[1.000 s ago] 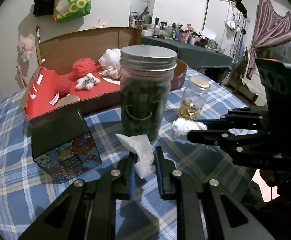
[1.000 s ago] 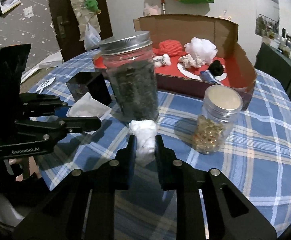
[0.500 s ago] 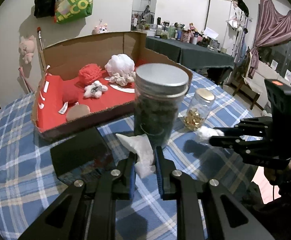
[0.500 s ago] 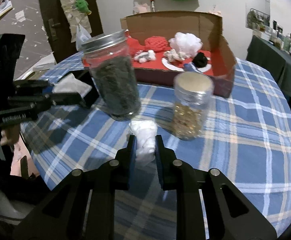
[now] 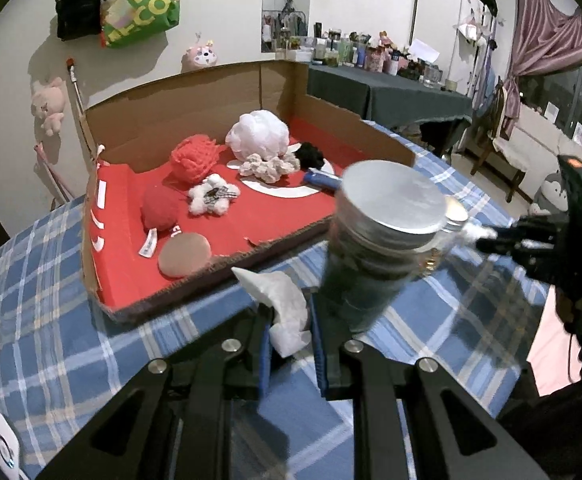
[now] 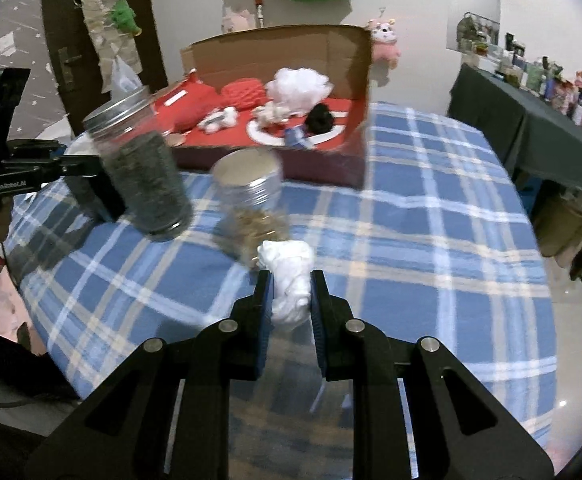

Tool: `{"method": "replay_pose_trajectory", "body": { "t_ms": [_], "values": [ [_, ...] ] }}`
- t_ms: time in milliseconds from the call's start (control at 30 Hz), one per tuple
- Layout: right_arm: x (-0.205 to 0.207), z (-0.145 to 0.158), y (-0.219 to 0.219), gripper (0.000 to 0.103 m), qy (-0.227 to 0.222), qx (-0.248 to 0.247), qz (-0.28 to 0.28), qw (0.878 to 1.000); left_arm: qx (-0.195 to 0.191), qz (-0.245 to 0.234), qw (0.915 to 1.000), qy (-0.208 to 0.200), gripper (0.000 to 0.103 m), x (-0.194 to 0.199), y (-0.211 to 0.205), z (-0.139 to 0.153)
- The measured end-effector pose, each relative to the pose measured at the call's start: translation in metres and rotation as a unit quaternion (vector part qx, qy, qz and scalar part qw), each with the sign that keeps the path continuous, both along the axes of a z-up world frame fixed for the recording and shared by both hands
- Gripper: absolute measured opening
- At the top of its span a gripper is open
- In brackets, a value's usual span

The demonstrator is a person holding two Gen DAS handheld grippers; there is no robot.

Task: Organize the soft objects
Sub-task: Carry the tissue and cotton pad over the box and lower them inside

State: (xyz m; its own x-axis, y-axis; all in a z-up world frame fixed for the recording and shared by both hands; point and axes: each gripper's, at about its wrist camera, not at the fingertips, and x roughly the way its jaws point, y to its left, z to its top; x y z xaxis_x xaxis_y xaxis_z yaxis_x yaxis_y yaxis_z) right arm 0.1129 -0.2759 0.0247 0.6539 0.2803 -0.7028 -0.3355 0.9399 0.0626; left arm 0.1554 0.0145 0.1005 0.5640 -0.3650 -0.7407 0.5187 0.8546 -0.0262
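My left gripper [image 5: 290,322] is shut on a crumpled white tissue [image 5: 281,306], held above the blue plaid table in front of the cardboard box [image 5: 195,120]. My right gripper [image 6: 290,294] is shut on a white soft wad [image 6: 289,276], raised above the table. The box has a red lining and holds a red knit ball [image 5: 193,156], a white puff [image 5: 258,136], a black pompom [image 5: 310,155] and other soft pieces. The right gripper shows at the right of the left wrist view [image 5: 487,240].
A tall dark-filled jar with a metal lid [image 5: 371,248] and a small jar of gold beads [image 6: 251,204] stand between the grippers and the box. A dark box [image 6: 91,196] sits behind the tall jar. The table's edge runs close on the right.
Both grippers have risen and moved toward the box, still holding their white pieces. The view now looks down over the jars into the box.
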Motion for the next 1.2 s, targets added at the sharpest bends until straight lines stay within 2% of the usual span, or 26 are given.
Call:
{"method": "replay_pose_trajectory", "body": {
  "t_ms": [333, 667, 833, 967, 1200],
  "values": [
    [0.047, 0.021, -0.015, 0.017, -0.010, -0.020, 0.007, 1.000, 0.005, -0.042, 0.9989, 0.018, 0.018, 0.052, 0.000, 0.003],
    [0.103, 0.047, 0.028, 0.017, -0.014, -0.024, 0.085, 0.996, -0.001, -0.080, 0.9956, 0.049, 0.018, 0.108, -0.016, -0.004],
    [0.140, 0.045, 0.062, 0.018, 0.017, -0.033, 0.134, 0.990, 0.006, -0.086, 0.9936, 0.073, 0.018, 0.132, -0.028, -0.014],
    [0.171, 0.032, 0.093, 0.018, 0.053, -0.053, 0.166, 0.983, 0.013, -0.081, 0.9914, 0.102, 0.018, 0.151, -0.033, -0.025],
    [0.210, 0.011, 0.122, 0.018, 0.110, -0.077, 0.184, 0.974, 0.032, -0.079, 0.9869, 0.137, 0.018, 0.175, -0.038, -0.033]
  ]
}}
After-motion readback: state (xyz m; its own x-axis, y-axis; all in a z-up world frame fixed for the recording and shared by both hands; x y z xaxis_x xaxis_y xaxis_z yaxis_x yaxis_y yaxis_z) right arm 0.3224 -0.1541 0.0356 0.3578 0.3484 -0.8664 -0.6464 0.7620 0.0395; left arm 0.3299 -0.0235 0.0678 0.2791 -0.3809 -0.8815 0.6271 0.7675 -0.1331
